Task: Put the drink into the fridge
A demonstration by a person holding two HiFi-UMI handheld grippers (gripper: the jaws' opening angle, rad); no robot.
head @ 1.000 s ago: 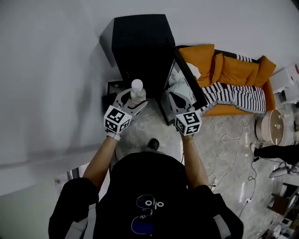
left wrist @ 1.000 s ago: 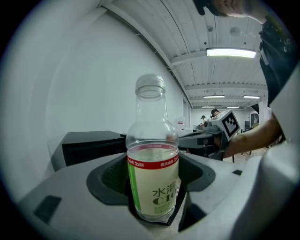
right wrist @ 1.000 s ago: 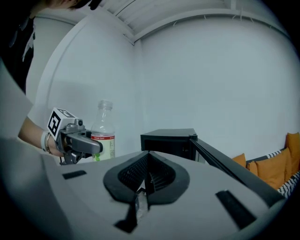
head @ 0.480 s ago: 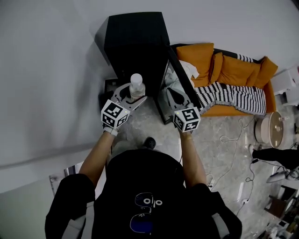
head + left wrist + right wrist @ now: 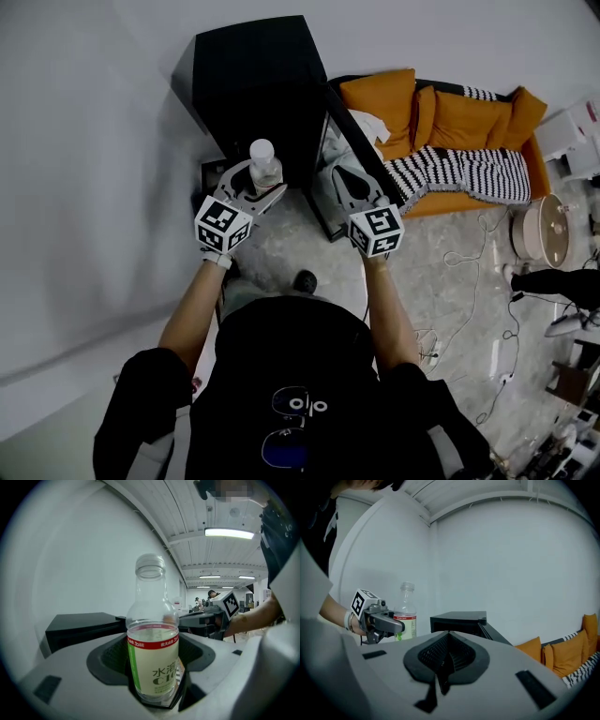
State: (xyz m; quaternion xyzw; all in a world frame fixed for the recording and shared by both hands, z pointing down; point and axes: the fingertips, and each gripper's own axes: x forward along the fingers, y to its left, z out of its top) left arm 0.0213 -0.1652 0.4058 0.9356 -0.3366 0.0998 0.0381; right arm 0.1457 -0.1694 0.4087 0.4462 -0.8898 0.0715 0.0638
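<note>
A clear drink bottle (image 5: 152, 658) with a pale label and a red band stands upright between the jaws of my left gripper (image 5: 251, 184), which is shut on it. In the head view the bottle (image 5: 264, 165) is just in front of the black fridge (image 5: 253, 84), whose door (image 5: 361, 155) stands open to the right. My right gripper (image 5: 354, 187) is beside the open door with its jaws shut and nothing in them. The right gripper view shows the bottle (image 5: 406, 613) and left gripper (image 5: 393, 625) to its left and the fridge (image 5: 461, 620) ahead.
An orange sofa (image 5: 450, 122) with a striped blanket (image 5: 459, 183) stands right of the fridge. Cables (image 5: 469, 281) trail over the stone floor. A round stool (image 5: 544, 253) is at the far right. White walls close in on the left and behind the fridge.
Both grippers and the bottle have shifted left and slightly up in the head view, staying at the fridge front. The grip on the bottle is unchanged.
</note>
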